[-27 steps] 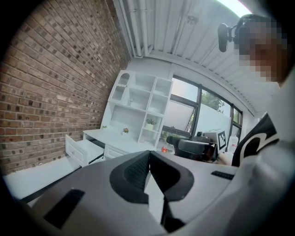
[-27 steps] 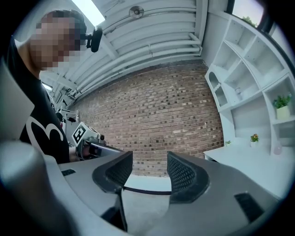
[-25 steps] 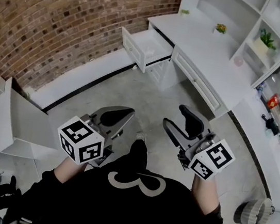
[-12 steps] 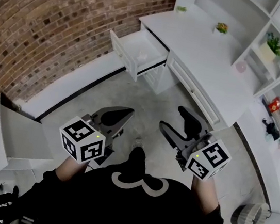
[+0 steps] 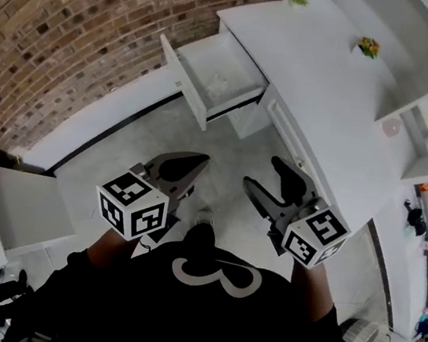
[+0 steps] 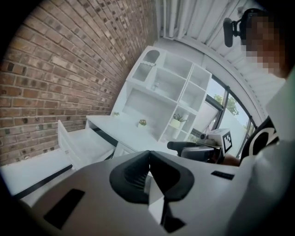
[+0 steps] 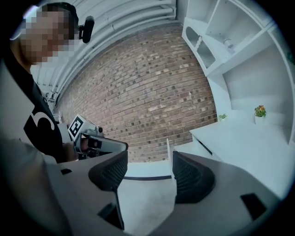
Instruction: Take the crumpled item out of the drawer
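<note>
Brick wall (image 5: pixel 77 18), open drawer (image 5: pixel 183 82), crumpled item (image 5: pixel 220 89) axis unclear, left gripper (image 6: pixel 148 161) jaws closed, right gripper (image 7: pixel 150 159) jaws just opened, empty.

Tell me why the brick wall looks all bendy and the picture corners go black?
Head view: the wide lens bows the red-brown brick wall and the edges of the white desk top into curves. Left gripper view: the same kind of lens leaves black rounded corners. Right gripper view: the brick rows curve too, and the white shelf unit looks washed out.

White drawer (image 5: pixel 182 82), white desk (image 5: pixel 330 88); red-brown brick wall (image 5: pixel 76 26); grey floor (image 5: pixel 229 149).
</note>
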A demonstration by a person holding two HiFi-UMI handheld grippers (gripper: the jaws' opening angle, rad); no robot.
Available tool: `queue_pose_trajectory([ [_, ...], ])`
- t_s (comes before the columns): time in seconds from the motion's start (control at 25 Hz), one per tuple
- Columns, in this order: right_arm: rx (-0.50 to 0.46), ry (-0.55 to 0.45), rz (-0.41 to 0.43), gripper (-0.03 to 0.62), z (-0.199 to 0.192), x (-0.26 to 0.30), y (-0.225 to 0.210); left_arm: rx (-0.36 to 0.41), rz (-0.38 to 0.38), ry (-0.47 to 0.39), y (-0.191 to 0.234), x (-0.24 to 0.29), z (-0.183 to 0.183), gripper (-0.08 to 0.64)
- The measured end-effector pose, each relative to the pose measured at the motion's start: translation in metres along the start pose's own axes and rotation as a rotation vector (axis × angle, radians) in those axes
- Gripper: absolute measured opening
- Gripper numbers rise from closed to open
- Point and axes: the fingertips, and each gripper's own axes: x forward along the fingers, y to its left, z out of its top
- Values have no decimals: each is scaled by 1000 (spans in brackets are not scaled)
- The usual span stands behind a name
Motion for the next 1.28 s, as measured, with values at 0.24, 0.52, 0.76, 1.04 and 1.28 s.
queue_pose_trajectory([
  [0.24, -14, 55, 0, 291, 8, 35, -39, 17, 31, 14, 38, 30, 26, 3],
  [0.52, -45, 93, 14, 290, 11, 64, -57, 44, 78, 4, 62, 34, 37, 3],
  [0.76, -70, 134, 51, 287, 11, 94, -62, 34, 136, -15, 89, 27, 37, 3],
  [1.04, -91, 185, 87, 281, 14, 139, -82, 19, 198, -32, 117, 22, 44, 3],
  [1.28, -95, 246, 99, 279, 10, 185, -114, -19, 237, -43, 150, 30, 55, 3],
])
